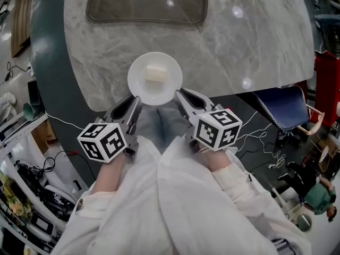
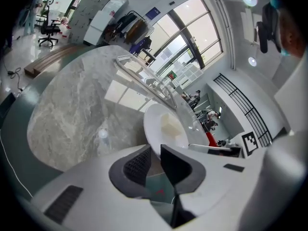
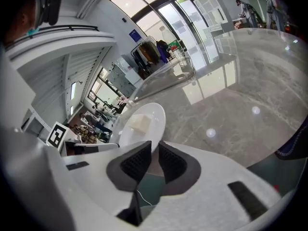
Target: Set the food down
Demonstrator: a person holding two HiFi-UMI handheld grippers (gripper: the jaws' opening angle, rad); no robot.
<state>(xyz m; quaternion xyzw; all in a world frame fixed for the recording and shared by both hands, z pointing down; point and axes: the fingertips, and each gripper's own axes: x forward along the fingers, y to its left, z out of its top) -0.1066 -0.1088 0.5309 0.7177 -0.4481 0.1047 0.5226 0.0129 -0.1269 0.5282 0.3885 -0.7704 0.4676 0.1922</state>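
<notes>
A round white plate (image 1: 154, 93) carries a pale block of food (image 1: 154, 74) and sits over the near edge of the round marble table (image 1: 239, 47). My left gripper (image 1: 135, 101) is shut on the plate's near-left rim, and my right gripper (image 1: 179, 95) is shut on its near-right rim. In the left gripper view the plate (image 2: 156, 124) with the food (image 2: 171, 127) runs into the left gripper (image 2: 155, 150). In the right gripper view the plate (image 3: 155, 115) and food (image 3: 140, 124) meet the right gripper (image 3: 155, 146) the same way. I cannot tell whether the plate rests on the table.
A clear rectangular tray (image 1: 147, 4) lies at the table's far side. A blue chair (image 1: 287, 108) and loose cables stand on the dark floor to the right. A person (image 1: 319, 198) is at the lower right. Cluttered shelves (image 1: 21, 195) are at the lower left.
</notes>
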